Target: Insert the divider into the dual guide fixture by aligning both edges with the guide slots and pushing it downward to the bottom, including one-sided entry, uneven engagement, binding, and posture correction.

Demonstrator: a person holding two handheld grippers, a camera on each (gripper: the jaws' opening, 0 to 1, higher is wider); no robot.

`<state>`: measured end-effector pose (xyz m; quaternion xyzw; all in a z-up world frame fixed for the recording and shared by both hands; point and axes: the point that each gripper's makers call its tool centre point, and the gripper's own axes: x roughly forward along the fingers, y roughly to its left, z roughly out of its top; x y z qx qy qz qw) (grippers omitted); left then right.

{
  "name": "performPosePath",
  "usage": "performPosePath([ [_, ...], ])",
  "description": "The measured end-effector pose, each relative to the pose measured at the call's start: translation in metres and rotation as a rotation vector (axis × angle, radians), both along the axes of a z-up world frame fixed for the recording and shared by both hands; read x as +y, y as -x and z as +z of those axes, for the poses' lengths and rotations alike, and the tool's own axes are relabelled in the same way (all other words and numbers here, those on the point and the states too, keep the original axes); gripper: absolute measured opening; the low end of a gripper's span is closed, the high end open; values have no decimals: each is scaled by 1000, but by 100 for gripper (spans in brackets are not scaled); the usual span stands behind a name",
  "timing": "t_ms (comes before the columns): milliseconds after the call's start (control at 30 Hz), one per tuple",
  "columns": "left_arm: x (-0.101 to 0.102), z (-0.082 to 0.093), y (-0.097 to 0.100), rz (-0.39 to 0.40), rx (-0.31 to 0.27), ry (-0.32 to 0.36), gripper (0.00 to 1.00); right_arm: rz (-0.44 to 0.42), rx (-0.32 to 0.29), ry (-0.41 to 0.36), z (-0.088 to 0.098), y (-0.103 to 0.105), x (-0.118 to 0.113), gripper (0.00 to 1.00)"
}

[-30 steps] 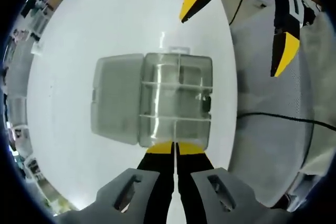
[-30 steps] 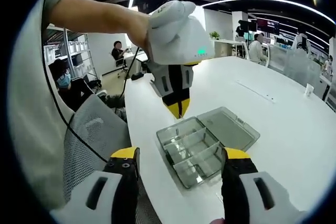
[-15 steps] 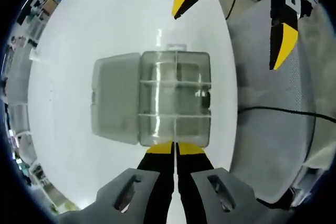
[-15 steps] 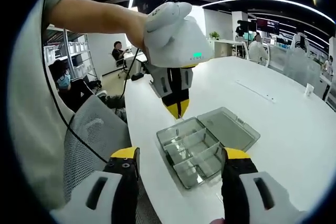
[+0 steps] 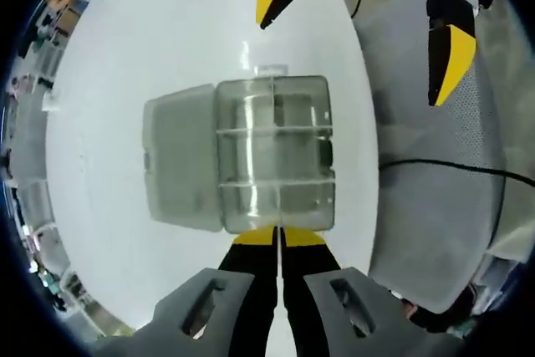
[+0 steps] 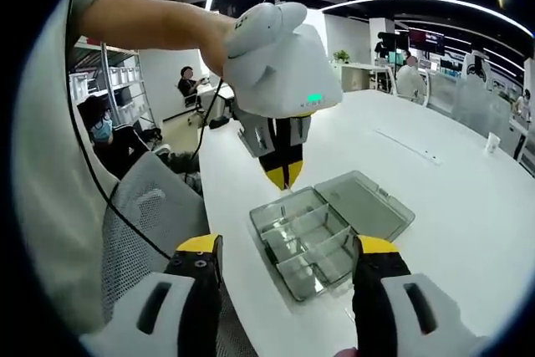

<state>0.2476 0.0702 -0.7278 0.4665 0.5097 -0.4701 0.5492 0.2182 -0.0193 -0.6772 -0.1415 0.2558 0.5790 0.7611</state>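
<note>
White table (image 6: 468, 198) in an open office; left claw (image 5: 278, 235) pinched together, right claw (image 6: 288, 255) wide.

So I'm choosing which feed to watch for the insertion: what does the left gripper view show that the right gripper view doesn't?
Left gripper view: the clear box straight from above, its cross dividers and open lid plain, its own tongs shut at the box's near edge.

Right gripper view: the box at a slant, a person's arm, the office behind, and its own tongs open.

Both: box, white table, and each other's tongs.
</note>
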Motion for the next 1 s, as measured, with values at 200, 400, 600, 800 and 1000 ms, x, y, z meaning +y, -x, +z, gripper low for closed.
performPosePath([
  [200, -1, 0, -1, 1, 4, -8, 0, -3, 1, -1, 1, -1, -1, 60],
  [400, 0, -1, 0, 33, 21, -25, 0, -1, 0, -2, 1, -1, 0, 60],
  [600, 1, -1, 1, 28, 28, -36, 0, -2, 0, -3, 2, -1, -1, 60],
  [800, 2, -2, 0, 24, 27, -41, 0, -4, 1, -3, 1, -1, -2, 59],
  [1000, 3, -3, 1, 30, 36, -54, 0, -5, 2, -3, 1, -1, -1, 59],
])
